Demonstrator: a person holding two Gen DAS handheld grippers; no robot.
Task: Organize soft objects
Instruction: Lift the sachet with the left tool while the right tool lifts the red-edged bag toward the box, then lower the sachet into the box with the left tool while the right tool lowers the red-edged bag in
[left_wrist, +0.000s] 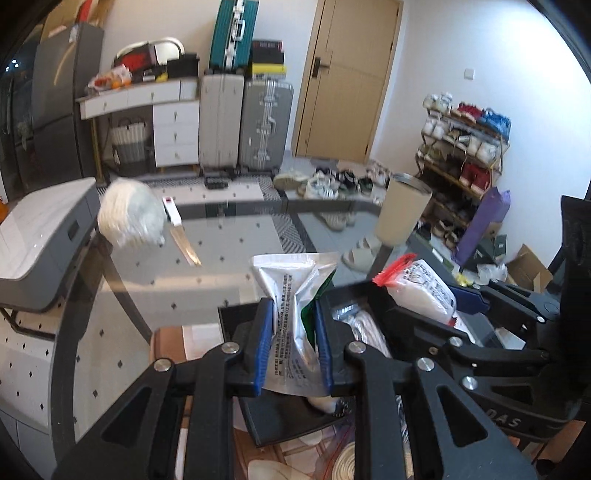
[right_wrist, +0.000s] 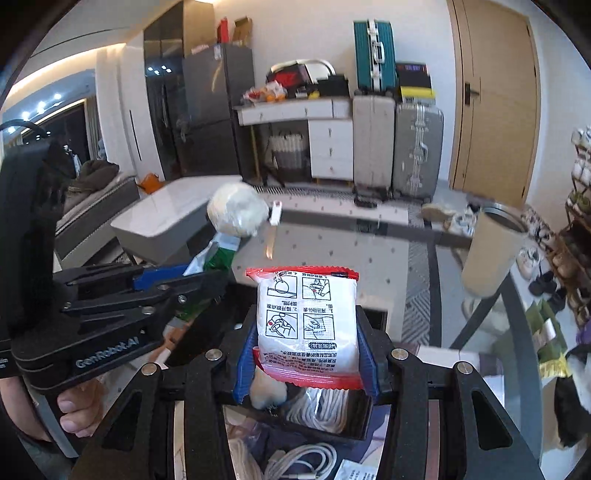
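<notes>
My left gripper (left_wrist: 293, 343) is shut on a silver and green foil pouch (left_wrist: 295, 295), held upright above a black tray (left_wrist: 266, 428). My right gripper (right_wrist: 306, 354) is shut on a white pouch with red edges (right_wrist: 308, 321), also above the black tray (right_wrist: 325, 428). The right gripper (left_wrist: 424, 299) and its pouch (left_wrist: 421, 291) show at the right of the left wrist view. The left gripper (right_wrist: 207, 273) with the foil pouch (right_wrist: 218, 254) shows at the left of the right wrist view. A white fluffy ball (left_wrist: 131, 212) lies on the glass table (left_wrist: 221, 266).
A beige tumbler (left_wrist: 402, 210) stands at the table's right. A knife with a white handle (left_wrist: 181, 236) lies beside the ball. White rope coils (right_wrist: 321, 406) and cables (right_wrist: 306, 461) lie in and under the tray. A grey-white cabinet (left_wrist: 44, 236) stands left.
</notes>
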